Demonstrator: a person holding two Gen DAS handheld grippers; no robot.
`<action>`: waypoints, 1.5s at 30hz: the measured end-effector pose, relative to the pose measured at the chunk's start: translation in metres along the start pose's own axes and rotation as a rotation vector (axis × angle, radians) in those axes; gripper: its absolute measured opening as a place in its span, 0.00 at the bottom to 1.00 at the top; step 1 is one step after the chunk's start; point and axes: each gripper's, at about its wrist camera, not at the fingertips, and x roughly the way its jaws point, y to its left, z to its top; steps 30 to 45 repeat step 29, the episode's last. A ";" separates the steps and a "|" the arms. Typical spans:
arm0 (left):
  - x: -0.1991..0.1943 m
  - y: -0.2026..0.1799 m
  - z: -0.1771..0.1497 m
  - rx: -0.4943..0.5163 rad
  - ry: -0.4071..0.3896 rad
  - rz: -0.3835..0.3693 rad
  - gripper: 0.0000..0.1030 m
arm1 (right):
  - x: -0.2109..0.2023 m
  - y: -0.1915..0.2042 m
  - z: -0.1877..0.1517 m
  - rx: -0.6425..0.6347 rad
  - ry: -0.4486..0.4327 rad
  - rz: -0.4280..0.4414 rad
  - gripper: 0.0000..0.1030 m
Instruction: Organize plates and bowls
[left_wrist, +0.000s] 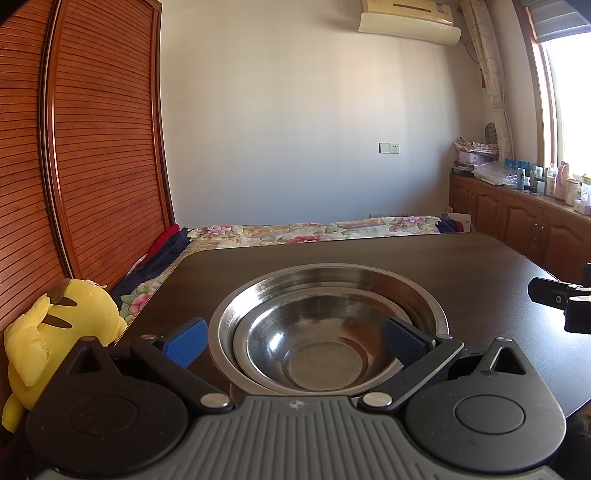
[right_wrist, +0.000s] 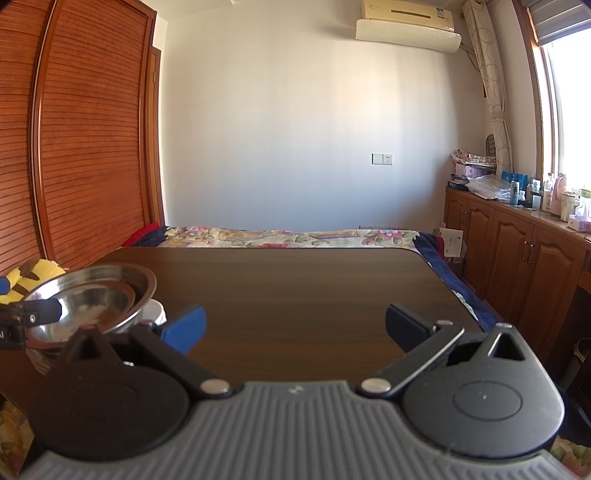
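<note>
A smaller steel bowl (left_wrist: 321, 350) nests inside a larger steel bowl (left_wrist: 332, 284) on the dark worktop (left_wrist: 480, 266), near its 9 o'clock edge. Left gripper (left_wrist: 295, 341) jaws spread wide, straddling the smaller bowl's near rim. Right gripper (right_wrist: 295, 328) jaws wide, empty, bowls at 10 o'clock.

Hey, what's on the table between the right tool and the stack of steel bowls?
Nothing: in the right wrist view, only bare dark wooden table separates the open right tool from the stacked stainless steel bowls.
</note>
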 end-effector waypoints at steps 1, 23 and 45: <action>0.000 0.000 0.000 0.001 0.000 0.001 0.99 | 0.000 0.000 0.000 0.000 -0.001 0.000 1.00; 0.002 0.000 0.001 0.000 0.002 -0.001 0.99 | -0.002 -0.002 -0.002 0.002 -0.008 -0.003 1.00; 0.002 0.000 0.000 0.000 0.002 -0.001 0.99 | -0.001 -0.002 -0.003 0.001 -0.004 -0.002 1.00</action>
